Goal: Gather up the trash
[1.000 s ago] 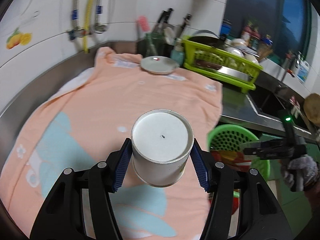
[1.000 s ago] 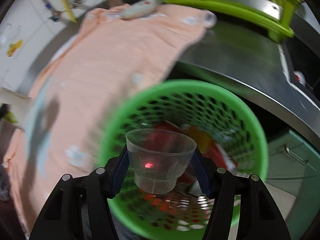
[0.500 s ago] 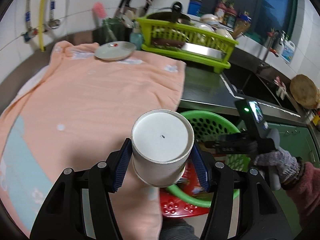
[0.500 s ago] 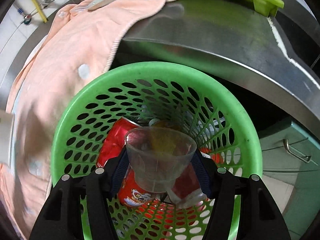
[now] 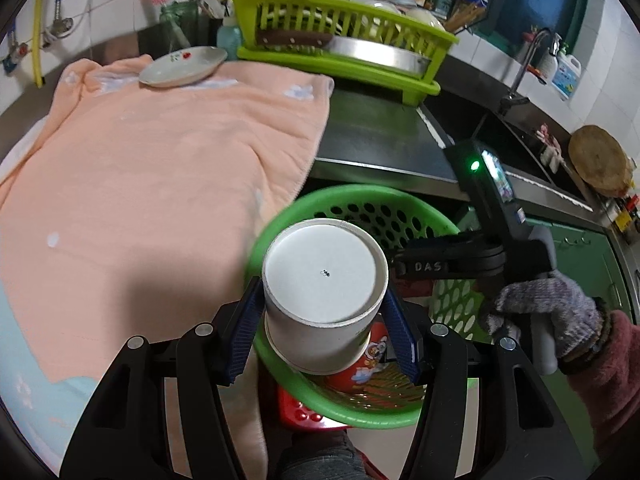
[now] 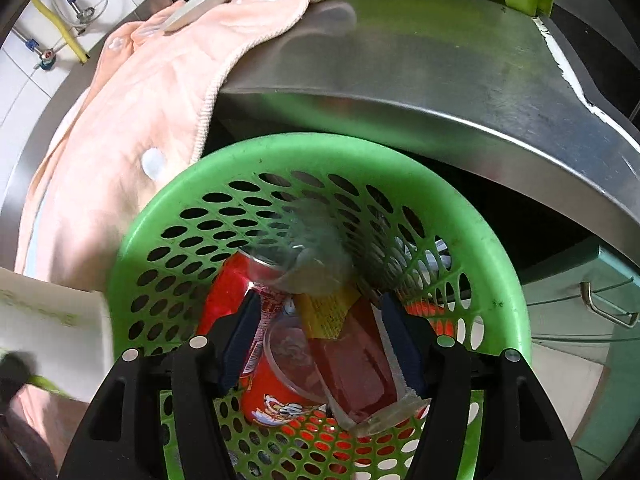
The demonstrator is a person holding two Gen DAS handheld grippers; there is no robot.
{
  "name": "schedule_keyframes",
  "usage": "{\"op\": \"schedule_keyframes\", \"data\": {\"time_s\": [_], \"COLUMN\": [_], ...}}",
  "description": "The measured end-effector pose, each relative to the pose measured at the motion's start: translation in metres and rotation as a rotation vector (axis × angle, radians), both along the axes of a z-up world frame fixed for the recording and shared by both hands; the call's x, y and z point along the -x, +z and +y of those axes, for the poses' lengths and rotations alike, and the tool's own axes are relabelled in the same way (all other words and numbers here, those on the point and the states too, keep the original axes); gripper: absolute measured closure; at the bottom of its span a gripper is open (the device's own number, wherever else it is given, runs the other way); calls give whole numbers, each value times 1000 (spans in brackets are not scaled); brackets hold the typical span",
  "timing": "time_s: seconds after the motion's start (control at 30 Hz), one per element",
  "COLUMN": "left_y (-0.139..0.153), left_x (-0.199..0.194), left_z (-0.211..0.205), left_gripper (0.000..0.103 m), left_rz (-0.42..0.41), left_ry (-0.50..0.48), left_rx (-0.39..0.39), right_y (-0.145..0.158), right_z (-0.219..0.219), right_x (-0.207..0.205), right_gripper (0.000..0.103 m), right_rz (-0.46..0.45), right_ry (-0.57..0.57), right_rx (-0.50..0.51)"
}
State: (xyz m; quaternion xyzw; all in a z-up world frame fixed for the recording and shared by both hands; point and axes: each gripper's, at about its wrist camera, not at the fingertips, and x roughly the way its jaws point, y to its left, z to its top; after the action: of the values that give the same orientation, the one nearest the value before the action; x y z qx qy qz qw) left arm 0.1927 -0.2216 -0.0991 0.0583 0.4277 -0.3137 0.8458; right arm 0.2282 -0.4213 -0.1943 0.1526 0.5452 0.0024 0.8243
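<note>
The paper cup (image 5: 325,296) sits clamped between the blue pads of the left gripper (image 5: 325,322), its flat white base turned toward the camera and its mouth toward the gripper body, so its long axis runs along the fingers. It hangs over the near left rim of the green basket (image 5: 360,408), more above the rim than above the open middle. The basket lies ahead of it and a little to the right, below the steel counter edge (image 5: 384,160).

Inside the basket lie a red can (image 6: 264,384), a clear plastic cup (image 6: 292,356) on its side and a clear box with red and yellow contents (image 6: 360,364). A blurred clear cup (image 6: 316,252) shows against the far wall of the basket, loose and apart from the pads, apparently falling.

The right gripper (image 6: 320,336) has just been opening; its jaws stand apart with nothing pressed between them, pointing steeply down into the basket. In the left view a gloved hand (image 5: 548,312) holds it across the basket's right side, close beside the paper cup.

The coming drop turns on the cup's place over the rim: I judge it needs to go slightly further right and forward before release, and the right gripper should clear first. The peach towel (image 5: 160,168) covers the counter to the left, with a plate (image 5: 182,66) at its far end and a green dish rack (image 5: 340,32) behind.
</note>
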Motion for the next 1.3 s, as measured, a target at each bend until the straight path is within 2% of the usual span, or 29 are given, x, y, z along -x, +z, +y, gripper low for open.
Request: {"op": "schedule_keyframes", "data": {"time_s": [0.47, 0.7, 0.8, 0.9, 1.07, 1.2, 1.3], "left_y": [-49, -66, -68, -68, -64, -52, -39], "left_x": [-7, -2, 0, 2, 6, 12, 18], "left_z": [-42, -47, -47, -45, -39, -30, -19], "left_gripper": [45, 44, 43, 37, 36, 36, 32], "left_rz": [126, 166, 175, 171, 165, 137, 104], "left_ry": [-41, -54, -60, -54, -48, -46, -28], "left_rx": [-59, -88, -88, -83, -77, -63, -53], "right_y": [49, 53, 54, 55, 61, 68, 75], "right_z": [-12, -10, -10, -6, 3, 11, 19], "right_x": [51, 67, 72, 77, 89, 98, 109], "right_gripper": [36, 36, 36, 36, 35, 34, 33], "right_rz": [-125, -144, -150, -155, -175, -197, -222], "right_ry": [20, 18, 14, 15, 17, 19, 19], "right_rx": [-10, -19, -29, -18, 18, 50, 61]}}
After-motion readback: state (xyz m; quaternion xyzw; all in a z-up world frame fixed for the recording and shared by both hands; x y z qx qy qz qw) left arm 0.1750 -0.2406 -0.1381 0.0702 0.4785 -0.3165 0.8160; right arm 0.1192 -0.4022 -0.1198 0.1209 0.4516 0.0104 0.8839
